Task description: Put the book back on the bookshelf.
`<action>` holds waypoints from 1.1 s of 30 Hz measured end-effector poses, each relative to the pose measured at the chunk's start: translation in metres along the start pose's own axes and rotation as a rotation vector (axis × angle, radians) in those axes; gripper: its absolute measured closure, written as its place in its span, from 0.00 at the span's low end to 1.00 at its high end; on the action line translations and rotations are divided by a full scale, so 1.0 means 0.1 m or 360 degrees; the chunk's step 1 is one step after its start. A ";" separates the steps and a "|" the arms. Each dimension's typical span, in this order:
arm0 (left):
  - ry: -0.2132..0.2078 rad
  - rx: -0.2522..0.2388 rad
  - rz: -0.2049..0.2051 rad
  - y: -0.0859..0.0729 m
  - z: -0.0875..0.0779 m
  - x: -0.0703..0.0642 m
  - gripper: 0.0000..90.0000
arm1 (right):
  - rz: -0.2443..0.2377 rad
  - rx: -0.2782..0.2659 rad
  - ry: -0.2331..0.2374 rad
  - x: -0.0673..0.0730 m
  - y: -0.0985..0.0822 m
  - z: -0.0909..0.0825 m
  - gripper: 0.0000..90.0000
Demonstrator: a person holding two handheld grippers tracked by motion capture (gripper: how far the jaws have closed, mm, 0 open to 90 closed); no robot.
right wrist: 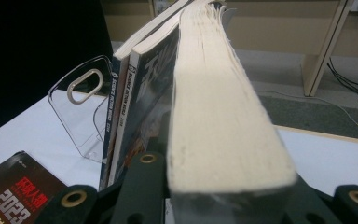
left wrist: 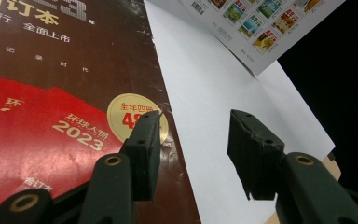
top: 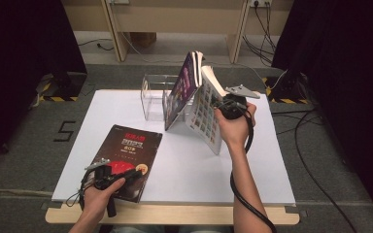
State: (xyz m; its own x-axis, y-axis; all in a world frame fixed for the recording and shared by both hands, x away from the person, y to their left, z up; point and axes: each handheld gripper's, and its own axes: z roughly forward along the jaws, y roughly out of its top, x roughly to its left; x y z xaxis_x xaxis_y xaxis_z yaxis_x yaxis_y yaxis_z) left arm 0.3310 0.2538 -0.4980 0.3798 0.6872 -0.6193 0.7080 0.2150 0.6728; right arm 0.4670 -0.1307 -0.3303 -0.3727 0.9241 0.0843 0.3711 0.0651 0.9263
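The thick book (top: 208,116) is held tilted on the white tabletop (top: 184,170), its top leaning toward the clear acrylic book stand (top: 151,97) and its lower corner reaching down toward the person. Its long axis runs from the upper end beside the stand down and to the right in the high view, and its cover of small coloured pictures is turned toward the person. It is clamped by the right gripper (top: 222,105), whose jaws are closed on the block of pages and the cover. In the right gripper view the cream page edge of the book (right wrist: 219,116) is seen end-on, running away from the camera, with a jaw pressed to either side.

Just beside it, two thinner magazines (top: 184,85) lean against the stand, their tops touching the top of the held book. In the right gripper view their spines (right wrist: 121,102) are seen standing close to the book's left face, with a narrow gap lower down, and the stand's oval handle hole (right wrist: 85,84) is seen behind them.

Open white surface lies in front of and to the right of the book, up to the table's right edge.

Well apart, near the front left edge, a dark red magazine (top: 126,158) lies flat. The left gripper (top: 133,173) is held over its near right corner with the jaws apart. In the left gripper view (left wrist: 195,140) one jaw hangs above the cover (left wrist: 65,93) and the other above bare white surface; whether the cover is touched cannot be told.
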 end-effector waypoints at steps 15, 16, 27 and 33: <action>-0.0003 0.0003 -0.0005 0.00 0.01 0.01 0.60 | 0.0187 -0.0134 0.0005 0.13 0.06 0.01 0.83; -0.0004 0.0004 -0.0006 0.00 0.01 0.01 0.60 | 0.0191 -0.0163 -0.0014 0.15 0.08 0.02 0.83; -0.0009 -0.0002 -0.0002 0.00 0.01 0.01 0.60 | 0.0184 -0.0242 -0.0116 0.19 0.28 0.22 0.83; -0.0007 -0.0002 -0.0003 0.01 0.00 0.02 0.60 | 0.0173 -0.0270 -0.0158 0.18 0.32 0.38 0.83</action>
State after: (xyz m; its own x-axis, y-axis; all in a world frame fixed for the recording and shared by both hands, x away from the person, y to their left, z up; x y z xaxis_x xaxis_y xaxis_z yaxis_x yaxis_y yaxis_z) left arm 0.3321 0.2554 -0.4988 0.3811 0.6839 -0.6222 0.7077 0.2172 0.6722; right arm 0.5043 -0.0980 -0.3131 -0.2497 0.9553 0.1583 0.2528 -0.0935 0.9630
